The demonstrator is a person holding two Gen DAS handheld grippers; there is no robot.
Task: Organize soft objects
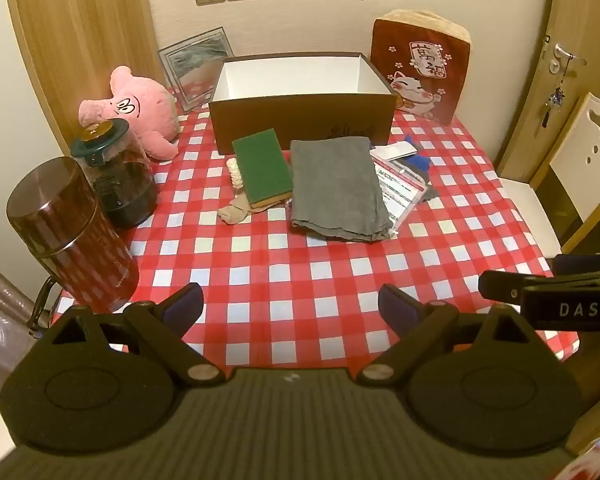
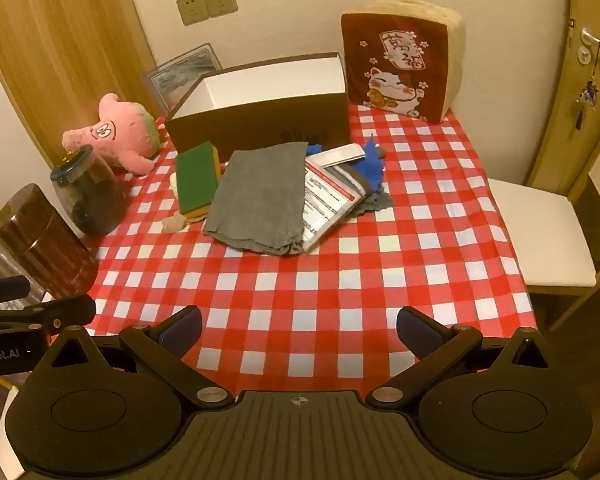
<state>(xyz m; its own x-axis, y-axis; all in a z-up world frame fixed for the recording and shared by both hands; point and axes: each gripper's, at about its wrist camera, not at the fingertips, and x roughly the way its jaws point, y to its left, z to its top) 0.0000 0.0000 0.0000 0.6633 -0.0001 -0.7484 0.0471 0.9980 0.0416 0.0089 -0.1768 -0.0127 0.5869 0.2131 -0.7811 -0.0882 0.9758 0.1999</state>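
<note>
Nothing is packed yet, judging by the bare white inside of the box (image 1: 300, 76) at upper centre. Both the left gripper (image 1: 291, 305) and right gripper (image 2: 299, 326) hover low in frame, jaws spread wide and empty. Next comes a reach to mid-frame for the grey cloth (image 1: 336, 188) or green sponge (image 1: 262, 170). The blue fabric (image 2: 374, 164) lies partly hidden beneath a packet (image 2: 328, 200).

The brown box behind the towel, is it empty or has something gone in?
Empty as far as visible: the brown box shows only bare white inner walls; its floor is hidden.
</note>
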